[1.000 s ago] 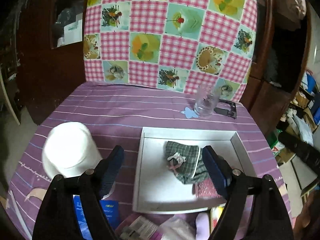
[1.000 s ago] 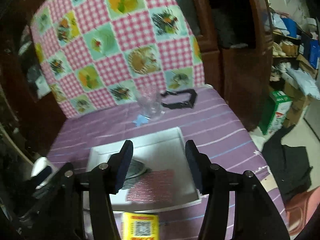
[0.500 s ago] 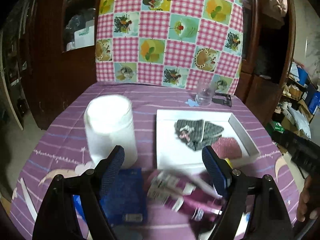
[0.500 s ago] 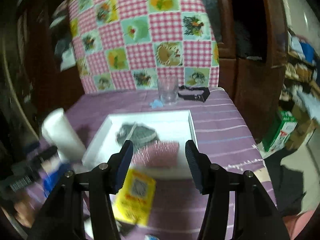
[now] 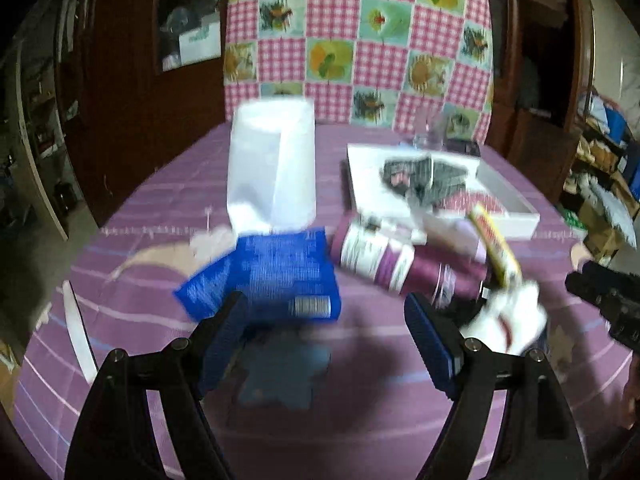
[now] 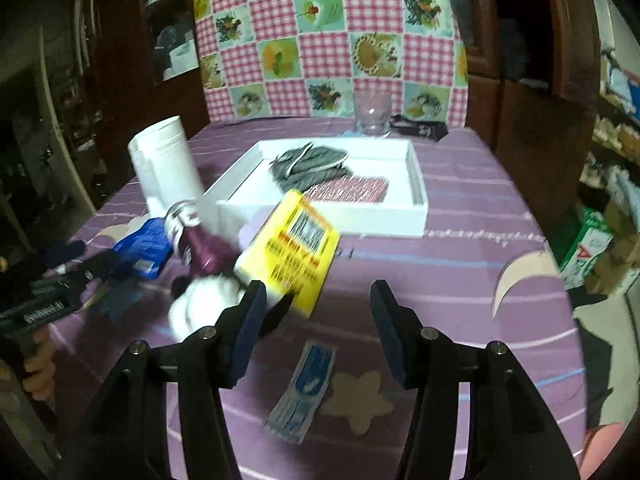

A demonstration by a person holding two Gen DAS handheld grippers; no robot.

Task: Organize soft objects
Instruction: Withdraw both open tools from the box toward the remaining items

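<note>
Left gripper: jaws wide, holding nothing, above blue packet.
Right gripper: jaws apart, holding nothing, near yellow packet.
White tray: far, holds green checked cloth.

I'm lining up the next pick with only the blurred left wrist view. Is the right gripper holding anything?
Observer: No. The right gripper is open, with nothing between its fingers.
Operator: What's on the table near it?
Observer: A flat blue-and-white sachet lies on the tablecloth, beside a beige flower-shaped cutout.
Operator: And the yellow thing by the tray?
Observer: A yellow packet, tilted, its barcode face showing, in front of the white tray.
</note>
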